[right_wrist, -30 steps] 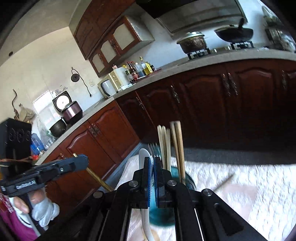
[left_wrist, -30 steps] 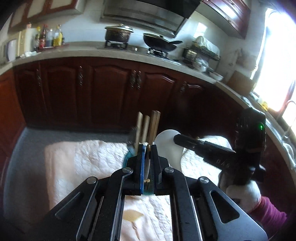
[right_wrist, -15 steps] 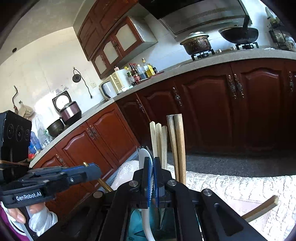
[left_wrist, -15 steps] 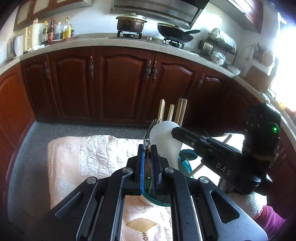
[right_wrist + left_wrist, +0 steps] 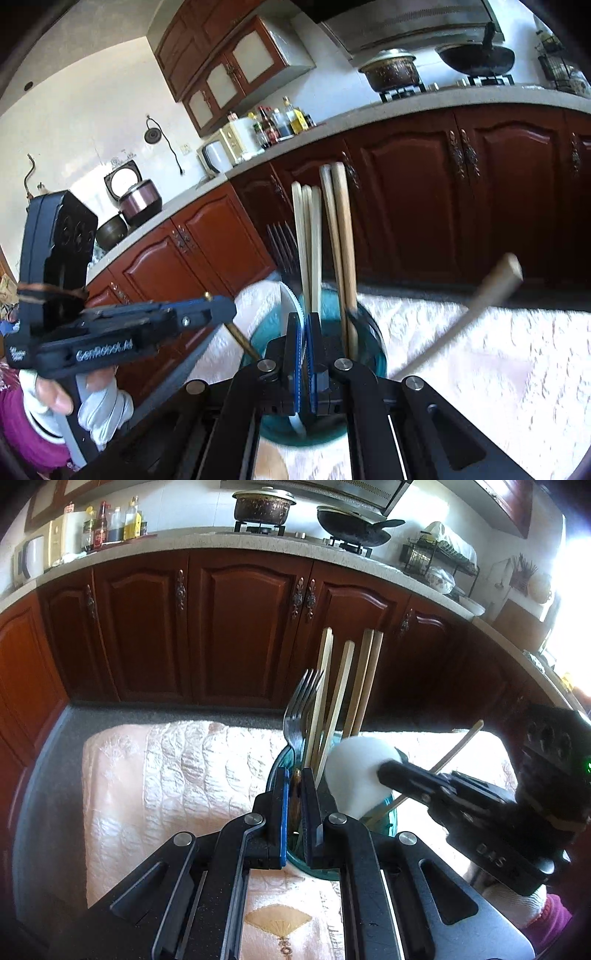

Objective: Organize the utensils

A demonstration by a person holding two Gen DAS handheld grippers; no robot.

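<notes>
Left wrist view: looks along its tongs (image 5: 293, 797), tilted down, close on the cup (image 5: 389, 818); cabinets (image 5: 236, 627) across upper frame. Right wrist view: shallower tilt, equally close, cup (image 5: 369, 332) at centre. Shared: cup, chopsticks (image 5: 364, 686), quilt (image 5: 177, 775), stove; each sees the other's tongs.

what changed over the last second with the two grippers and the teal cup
Both grippers sank toward the teal cup: the left gripper lowering the fork, the right gripper lowering the white spoon into it. Both stayed clamped; the chopsticks stayed upright in the cup.
</notes>
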